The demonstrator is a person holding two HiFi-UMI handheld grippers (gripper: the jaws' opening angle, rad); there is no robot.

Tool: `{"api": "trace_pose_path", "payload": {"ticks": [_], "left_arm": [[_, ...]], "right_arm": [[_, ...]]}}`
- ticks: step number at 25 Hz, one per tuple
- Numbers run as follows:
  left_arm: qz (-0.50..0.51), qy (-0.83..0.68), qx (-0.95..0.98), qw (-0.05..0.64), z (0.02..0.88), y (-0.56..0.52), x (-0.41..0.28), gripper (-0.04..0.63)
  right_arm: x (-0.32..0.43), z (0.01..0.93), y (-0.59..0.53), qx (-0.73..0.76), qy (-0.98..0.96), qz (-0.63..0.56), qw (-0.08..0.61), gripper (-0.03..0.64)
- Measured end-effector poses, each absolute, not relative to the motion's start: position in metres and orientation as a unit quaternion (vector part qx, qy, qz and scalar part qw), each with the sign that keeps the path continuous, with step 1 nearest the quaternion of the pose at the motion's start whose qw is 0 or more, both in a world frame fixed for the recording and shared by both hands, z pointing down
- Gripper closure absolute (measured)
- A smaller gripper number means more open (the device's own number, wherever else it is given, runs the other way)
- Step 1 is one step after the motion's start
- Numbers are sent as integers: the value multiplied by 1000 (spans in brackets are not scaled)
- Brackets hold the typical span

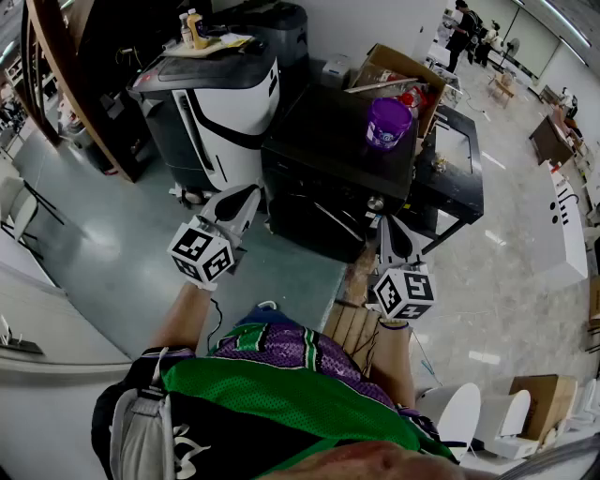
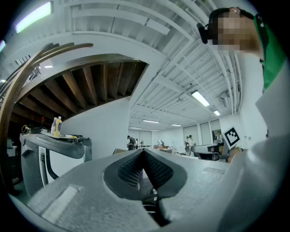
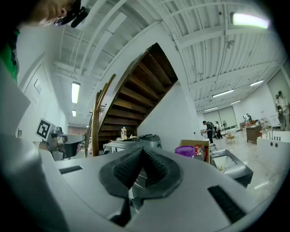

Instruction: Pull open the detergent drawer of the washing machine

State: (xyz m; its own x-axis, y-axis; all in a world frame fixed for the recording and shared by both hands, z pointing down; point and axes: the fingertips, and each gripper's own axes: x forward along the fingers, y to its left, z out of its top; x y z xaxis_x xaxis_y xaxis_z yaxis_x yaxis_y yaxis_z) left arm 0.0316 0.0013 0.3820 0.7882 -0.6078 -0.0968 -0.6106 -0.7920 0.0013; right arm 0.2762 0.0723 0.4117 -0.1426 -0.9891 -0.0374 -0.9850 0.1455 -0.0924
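The washing machine (image 1: 328, 150) is a black box in the middle of the head view, seen from above. A round knob (image 1: 375, 202) shows on its front edge; I cannot make out the detergent drawer. My left gripper (image 1: 247, 194) hangs just off the machine's front left corner, shut and holding nothing. At the front right my right gripper (image 1: 388, 223) is a little short of the knob, also shut and empty. In the left gripper view my left gripper (image 2: 144, 152) has its ribbed pads pressed together. The right gripper view shows my right gripper (image 3: 141, 152) with its pads closed the same way.
A purple tub (image 1: 388, 122) stands on the washing machine, with an open cardboard box (image 1: 401, 67) behind it. A white and black machine (image 1: 216, 103) carrying bottles (image 1: 193, 28) stands to the left. A black open-topped unit (image 1: 461, 169) stands on the right. People (image 1: 461, 30) are far behind.
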Motion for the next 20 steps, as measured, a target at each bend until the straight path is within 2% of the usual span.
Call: {"api": "trace_pose_path", "payload": {"ticks": [13,20], "left_arm": [[50,318,-947,8,382,-1,38,578],[42,319,-947,6,385,-13,35,578]], "right_arm": [[277,417,69,-653,756,-25,42,618],[261,420,54,-605,795,-29,39,618]]}}
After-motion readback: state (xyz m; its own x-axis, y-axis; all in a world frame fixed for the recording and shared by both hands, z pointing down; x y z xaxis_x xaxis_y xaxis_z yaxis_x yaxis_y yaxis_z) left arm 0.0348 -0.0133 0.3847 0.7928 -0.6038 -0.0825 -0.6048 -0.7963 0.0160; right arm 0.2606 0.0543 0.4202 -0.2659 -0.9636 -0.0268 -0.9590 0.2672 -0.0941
